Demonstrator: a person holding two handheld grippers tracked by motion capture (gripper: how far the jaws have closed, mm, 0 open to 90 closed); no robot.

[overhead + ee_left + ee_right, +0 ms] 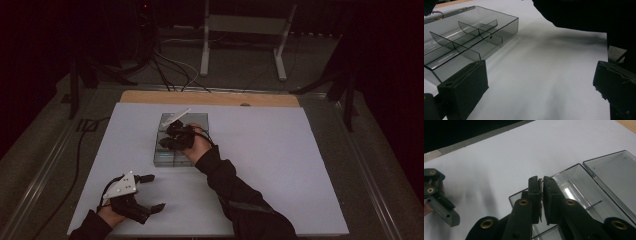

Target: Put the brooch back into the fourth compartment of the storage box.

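My work surface is a wide white rectangular sheet (280, 165) laid over the bench, with a strip of light wood (210, 98) exposed along the far edge. Near the middle of the sheet, somewhat toward the far edge, lies the clear smoked-plastic compartment box (167, 158), its flat hinged lid (197, 120) folded open and lying on the sheet on the far side of the tray. In the left gripper view the box (469, 37) shows thin upright dividers that split the tray into several compartments; a small dark speck sits at one divider, too small to identify. My right forearm, in a dark sleeve (235, 192), crosses from the near edge to the box. My right black two-jaw gripper (172, 141) is held over the tray; in the right gripper view (542, 195) its jaws stand pressed nearly together above the tray's near corner, with something thin and ragged between the pads that I cannot identify. My left black two-jaw gripper (151, 192), carrying a grey three-cornered plate, rests near the near-left corner of the sheet, well apart from the box, jaws spread wide with nothing between them.
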